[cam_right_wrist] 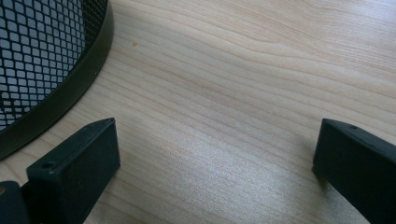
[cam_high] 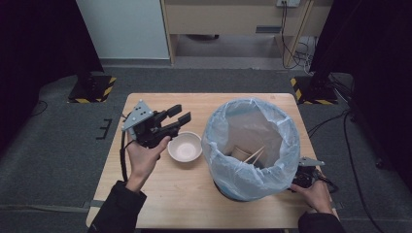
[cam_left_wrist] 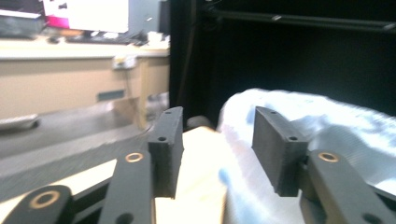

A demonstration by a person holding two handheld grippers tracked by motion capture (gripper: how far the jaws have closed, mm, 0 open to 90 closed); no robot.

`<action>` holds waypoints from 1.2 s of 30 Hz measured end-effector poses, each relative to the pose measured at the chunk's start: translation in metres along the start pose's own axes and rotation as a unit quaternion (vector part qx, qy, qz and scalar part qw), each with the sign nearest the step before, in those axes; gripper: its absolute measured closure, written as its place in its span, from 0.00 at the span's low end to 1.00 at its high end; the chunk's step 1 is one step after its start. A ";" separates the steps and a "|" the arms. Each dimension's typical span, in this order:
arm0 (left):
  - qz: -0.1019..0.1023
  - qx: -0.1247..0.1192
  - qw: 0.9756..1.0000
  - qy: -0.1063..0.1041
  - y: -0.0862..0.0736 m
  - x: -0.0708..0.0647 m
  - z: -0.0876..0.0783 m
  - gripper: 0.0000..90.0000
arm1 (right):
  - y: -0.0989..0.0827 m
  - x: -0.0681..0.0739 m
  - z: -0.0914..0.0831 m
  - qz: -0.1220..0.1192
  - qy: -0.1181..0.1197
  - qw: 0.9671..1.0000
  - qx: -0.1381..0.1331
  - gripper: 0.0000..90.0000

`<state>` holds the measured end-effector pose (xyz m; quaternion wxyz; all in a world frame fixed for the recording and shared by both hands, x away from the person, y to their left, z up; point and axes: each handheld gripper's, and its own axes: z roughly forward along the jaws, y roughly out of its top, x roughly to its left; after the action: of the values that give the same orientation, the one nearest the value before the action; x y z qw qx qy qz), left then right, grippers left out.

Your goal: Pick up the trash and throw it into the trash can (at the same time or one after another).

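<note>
My left gripper (cam_high: 179, 113) hangs over the left half of the wooden table (cam_high: 160, 194), just above and left of a white bowl (cam_high: 184, 146). Its jaws stand open with nothing between them. In the left gripper view the left gripper (cam_left_wrist: 217, 114) points toward the pale blue bag (cam_left_wrist: 327, 135) that lines the bin. That bin (cam_high: 250, 145) stands at the right and holds a paper cup (cam_high: 241, 154) and wooden sticks (cam_high: 255, 155). My right gripper (cam_right_wrist: 217, 123) lies low on the table beside the bin's black mesh wall (cam_right_wrist: 42, 60), jaws wide open and empty.
The right hand (cam_high: 316, 194) rests at the table's front right corner, partly hidden behind the bin. Grey carpet surrounds the table. Black stands with yellow-striped feet (cam_high: 92, 90) sit at both far corners, and a wooden desk (cam_high: 233, 19) lies beyond.
</note>
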<state>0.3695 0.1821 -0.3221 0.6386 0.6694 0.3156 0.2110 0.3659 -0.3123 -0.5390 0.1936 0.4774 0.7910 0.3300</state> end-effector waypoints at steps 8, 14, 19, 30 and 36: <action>-0.022 0.048 0.996 0.072 -0.041 0.040 -0.018 0.45 | 0.000 0.000 0.000 0.000 0.000 1.000 0.000 0.01; -0.046 0.094 0.988 0.111 -0.070 0.064 -0.012 0.42 | 0.000 0.000 0.000 0.000 0.000 1.000 0.000 0.01; -0.052 0.121 0.983 0.129 -0.090 0.075 -0.004 0.40 | 0.000 0.000 0.000 0.000 0.000 1.000 0.000 0.01; -0.057 0.184 0.969 0.154 -0.135 0.095 0.009 0.40 | 0.000 0.000 0.000 0.000 0.000 1.000 0.000 0.01; -0.051 0.215 0.964 0.145 -0.148 0.097 0.017 0.40 | 0.000 0.000 0.000 0.000 0.000 1.000 0.000 0.01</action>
<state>0.4277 0.2346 -0.4820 0.4369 0.7364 0.4765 0.1995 0.3659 -0.3123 -0.5390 0.1935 0.4774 0.7911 0.3299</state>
